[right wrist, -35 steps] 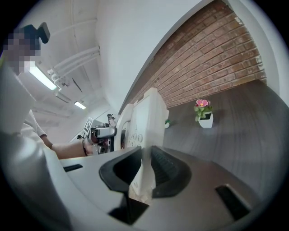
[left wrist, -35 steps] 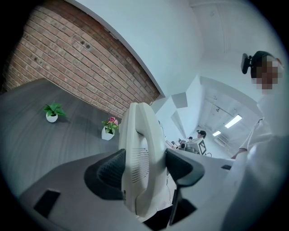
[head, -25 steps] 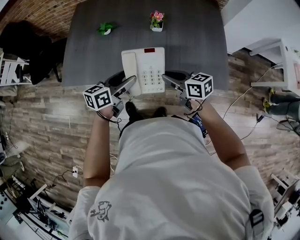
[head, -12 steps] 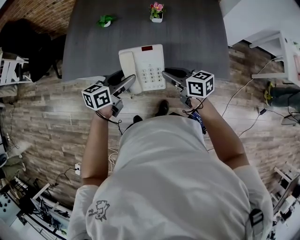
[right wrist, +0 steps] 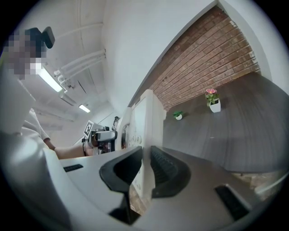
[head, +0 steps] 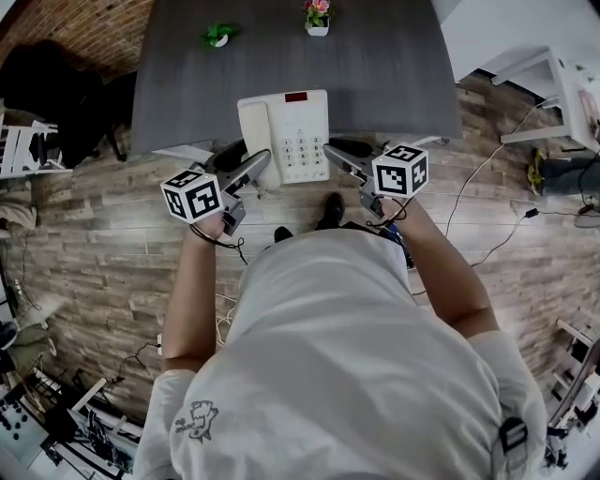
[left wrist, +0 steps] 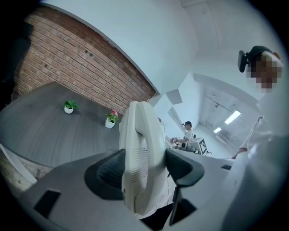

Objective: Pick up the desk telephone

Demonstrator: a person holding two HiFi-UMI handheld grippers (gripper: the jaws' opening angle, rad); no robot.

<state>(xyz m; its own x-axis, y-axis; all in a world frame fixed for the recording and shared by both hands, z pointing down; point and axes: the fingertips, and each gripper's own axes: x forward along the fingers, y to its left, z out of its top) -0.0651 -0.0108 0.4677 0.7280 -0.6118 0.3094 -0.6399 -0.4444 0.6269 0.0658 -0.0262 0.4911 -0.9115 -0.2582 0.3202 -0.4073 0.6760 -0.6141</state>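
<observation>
Change: the phone point(head: 284, 136) now reaches farther past the near edge of the tabletop point(head: 375, 75) than a second ago. Both grippers have come back toward the person with it, and the far plants sit higher in the head view.
Meaning: the lift looks done. The phone appears to be clear of the tabletop and carried by the two grippers alone, so what is left is to keep it level and steady.
Phone place: between the two grippers, with its far part over the tabletop's near edge and its near part over the floor point(head: 94, 225).
Left gripper point(head: 255, 171): its fingers point(left wrist: 110, 169) stand wide apart and clamp the phone's left side, one pad on each flank of the handset point(left wrist: 137, 158).
Right gripper point(head: 333, 155): its fingers point(right wrist: 165, 169) are nearly together and pinch the phone's thin right rim.
Phones: one, with its handset seated in the cradle.
Grippers: two, both on the phone.
Plants: two small pots at the tabletop's far side, a green one point(head: 217, 36) on the left and a pink-flowered one point(head: 317, 17) on the right, well apart from the phone.
Tabletops: one.
</observation>
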